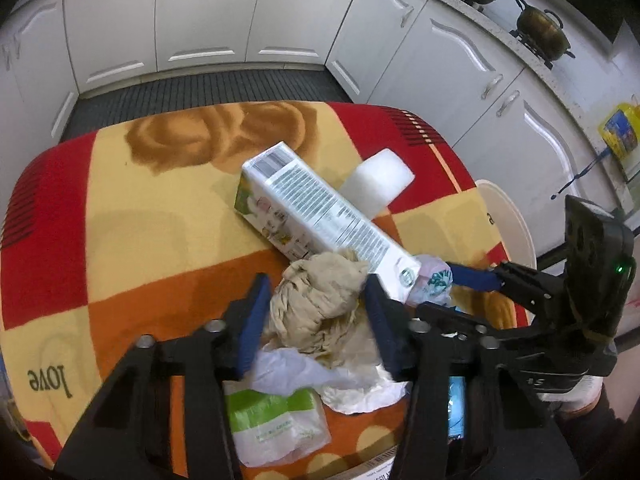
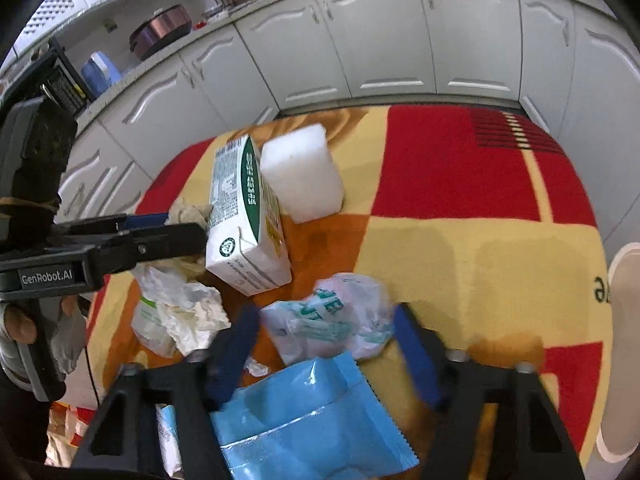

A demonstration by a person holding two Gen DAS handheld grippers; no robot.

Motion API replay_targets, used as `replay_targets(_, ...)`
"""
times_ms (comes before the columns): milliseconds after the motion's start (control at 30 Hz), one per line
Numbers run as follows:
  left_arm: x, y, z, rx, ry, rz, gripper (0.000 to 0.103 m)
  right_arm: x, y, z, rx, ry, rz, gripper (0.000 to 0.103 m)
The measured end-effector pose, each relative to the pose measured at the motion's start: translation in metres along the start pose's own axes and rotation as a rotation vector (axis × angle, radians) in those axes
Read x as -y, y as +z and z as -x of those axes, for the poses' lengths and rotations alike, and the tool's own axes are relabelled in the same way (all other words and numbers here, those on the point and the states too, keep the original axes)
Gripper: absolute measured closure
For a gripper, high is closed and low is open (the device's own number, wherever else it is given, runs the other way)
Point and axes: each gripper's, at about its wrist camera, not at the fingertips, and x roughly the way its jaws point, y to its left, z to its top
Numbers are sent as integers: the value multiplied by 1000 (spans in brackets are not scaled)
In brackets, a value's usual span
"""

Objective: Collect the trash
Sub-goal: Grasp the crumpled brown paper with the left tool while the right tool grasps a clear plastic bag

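A wad of crumpled brown paper [image 1: 316, 300] lies on the patterned blanket [image 1: 120, 208], and my left gripper [image 1: 316, 306] has its blue pads against both sides of it. Beyond it lie a long milk carton [image 1: 320, 216] and a white foam block [image 1: 380, 180]. In the right wrist view, my right gripper [image 2: 324, 332] stands astride a crumpled white bag with green print [image 2: 332, 320], with small gaps at both pads. A blue packet [image 2: 312, 412] lies under that gripper. White crumpled plastic [image 2: 188, 312] and a green-and-white bag [image 1: 272, 424] lie near the front edge.
White kitchen cabinets [image 1: 200, 20] ring the table, with a dark floor mat [image 1: 200, 88] between. Pots [image 1: 540, 28] sit on the counter at the right. A white round object [image 2: 624, 320] stands past the blanket's right edge. A gloved hand [image 2: 68, 340] holds the left gripper's handle.
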Motion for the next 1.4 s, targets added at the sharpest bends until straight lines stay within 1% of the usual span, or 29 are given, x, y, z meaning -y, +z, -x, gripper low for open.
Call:
replay_targets(33, -1, 0, -1, -1, -1, 4, 70, 0, 0, -2, -1, 1, 3, 51)
replay_targets(67, -2, 1, -1, -1, -9, 9, 72, -1, 0, -2, 4, -1, 6, 58)
replay_targets(133, -5, 2, 1, 5, -26, 24, 75, -1, 0, 1, 25, 17, 0, 65)
replay_targets(167, -8, 2, 5, 19, -32, 37, 75, 0, 0, 6, 44, 31, -8, 66)
replay_targets(267, -12, 6, 18, 62, -39, 60, 77, -3, 3, 20, 93, 25, -1, 69)
replay_targets(367, -14, 8, 32, 96, -41, 72, 77, -3, 5, 36, 137, 20, 6, 70)
replay_targets(500, -8, 9, 53, 147, -57, 76, 77, -5, 4, 56, 187, 38, 2, 70)
replay_targets(733, 25, 8, 75, 193, -78, 12, 77, -8, -4, 73, 217, 25, 6, 70)
replay_targets(1000, 58, 2, 72, 196, -70, -48, 77, -2, -13, 82, 236, 3, 3, 70)
replay_targets(1133, 67, -1, 68, 193, -64, -55, 77, 2, -17, 88, 243, -2, -2, 70)
replay_targets(1300, 75, -5, 65, 198, -53, -68, 77, 2, -21, 88, 242, -47, 14, 70)
replay_targets(1400, 76, -9, 60, 187, -40, -63, 77, 5, -22, 85, 243, -53, 21, 70)
